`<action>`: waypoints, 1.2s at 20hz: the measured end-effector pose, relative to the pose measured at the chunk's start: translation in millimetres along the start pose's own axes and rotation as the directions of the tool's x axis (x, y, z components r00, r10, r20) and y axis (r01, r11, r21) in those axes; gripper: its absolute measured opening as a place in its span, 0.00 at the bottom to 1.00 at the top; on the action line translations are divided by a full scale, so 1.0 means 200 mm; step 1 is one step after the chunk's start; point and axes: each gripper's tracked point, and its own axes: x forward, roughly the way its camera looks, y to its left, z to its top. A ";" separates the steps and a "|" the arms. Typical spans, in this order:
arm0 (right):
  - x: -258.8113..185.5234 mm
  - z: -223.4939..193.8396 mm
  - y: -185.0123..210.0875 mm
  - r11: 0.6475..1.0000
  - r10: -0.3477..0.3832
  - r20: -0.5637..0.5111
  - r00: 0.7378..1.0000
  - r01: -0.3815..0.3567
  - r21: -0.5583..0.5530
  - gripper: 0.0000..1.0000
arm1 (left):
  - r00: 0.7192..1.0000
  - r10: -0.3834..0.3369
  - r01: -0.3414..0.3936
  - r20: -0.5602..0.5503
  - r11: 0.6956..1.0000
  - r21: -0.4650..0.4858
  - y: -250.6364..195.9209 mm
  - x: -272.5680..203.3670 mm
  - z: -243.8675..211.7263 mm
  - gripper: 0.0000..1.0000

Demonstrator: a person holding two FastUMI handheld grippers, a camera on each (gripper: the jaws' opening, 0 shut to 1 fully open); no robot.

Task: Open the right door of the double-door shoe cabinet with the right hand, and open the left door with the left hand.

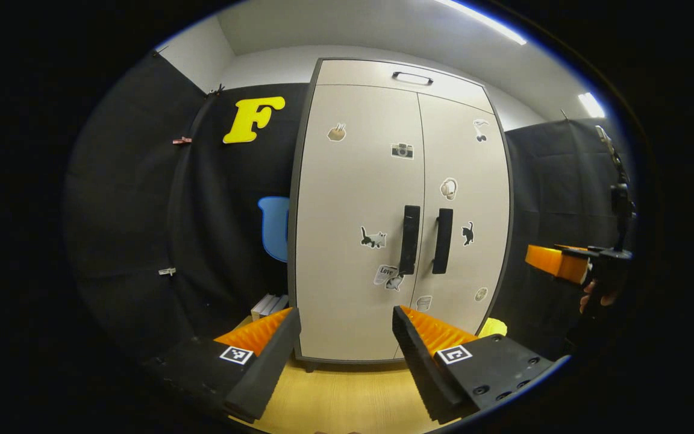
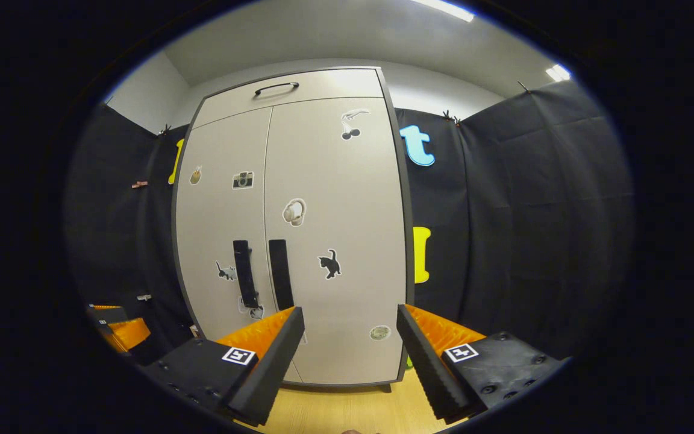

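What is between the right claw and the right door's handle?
Nothing: in the right gripper view, the open right claw faces the right door's handle across bare space.

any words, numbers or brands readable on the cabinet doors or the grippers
Sticker low on the left door: some lettering, too small to read reliably.
Cat sticker above it: picture, no text.
Square marker on the left gripper: a pattern, no words.
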 end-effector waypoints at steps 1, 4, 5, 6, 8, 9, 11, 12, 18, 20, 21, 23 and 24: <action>0.04 0.01 0.03 1.000 0.010 -0.005 1.000 -0.010 -0.003 0.98 | 1.000 0.008 -0.008 -0.003 1.000 0.003 0.01 0.00 -0.01 0.95; 0.15 0.02 0.13 0.999 0.031 -0.021 0.999 -0.030 0.010 0.98 | 0.999 0.026 -0.026 -0.019 1.000 -0.007 0.04 -0.02 -0.04 0.95; 0.19 0.03 0.17 0.999 0.039 -0.017 0.999 -0.039 0.009 0.98 | 0.999 0.036 -0.037 -0.023 0.999 -0.014 0.05 -0.03 -0.05 0.95; 0.23 0.03 0.19 0.999 0.044 -0.014 0.999 -0.044 0.000 0.98 | 0.998 0.050 -0.051 -0.029 0.998 -0.025 0.08 -0.04 -0.07 0.95; 0.31 0.02 0.25 0.998 0.061 -0.021 0.998 -0.062 -0.008 0.98 | 0.996 0.068 -0.071 -0.048 0.996 -0.048 0.11 -0.05 -0.09 0.95; 0.35 0.02 0.28 0.998 0.069 -0.027 0.997 -0.069 -0.002 0.98 | 0.996 0.075 -0.079 -0.054 0.995 -0.058 0.12 -0.06 -0.11 0.95; 0.44 0.02 0.32 0.997 0.080 -0.027 0.996 -0.079 0.017 0.98 | 0.993 0.101 -0.105 -0.061 0.992 -0.066 0.17 -0.07 -0.12 0.95; 0.48 0.02 0.35 0.996 0.087 -0.028 0.996 -0.087 0.026 0.98 | 0.991 0.116 -0.120 -0.061 0.990 -0.071 0.21 -0.08 -0.12 0.95; 0.68 0.00 0.50 0.988 0.128 -0.034 0.991 -0.124 0.087 0.98 | 0.976 0.197 -0.208 -0.098 0.970 -0.128 0.35 -0.13 -0.19 0.95; 0.73 -0.01 0.52 0.992 0.115 -0.014 0.993 -0.114 0.059 0.98 | 0.967 0.229 -0.243 -0.110 0.960 -0.142 0.40 -0.15 -0.21 0.95; 0.75 -0.02 0.52 0.993 0.108 -0.016 0.994 -0.107 0.046 0.98 | 0.963 0.242 -0.258 -0.116 0.955 -0.146 0.42 -0.16 -0.22 0.95; 0.78 -0.06 0.54 0.993 0.110 -0.030 0.993 -0.109 0.034 0.98 | 0.957 0.265 -0.281 -0.120 0.949 -0.144 0.45 -0.18 -0.22 0.95; 0.79 -0.08 0.54 0.994 0.105 -0.042 0.994 -0.103 0.032 0.98 | 0.954 0.275 -0.290 -0.121 0.947 -0.140 0.47 -0.19 -0.22 0.95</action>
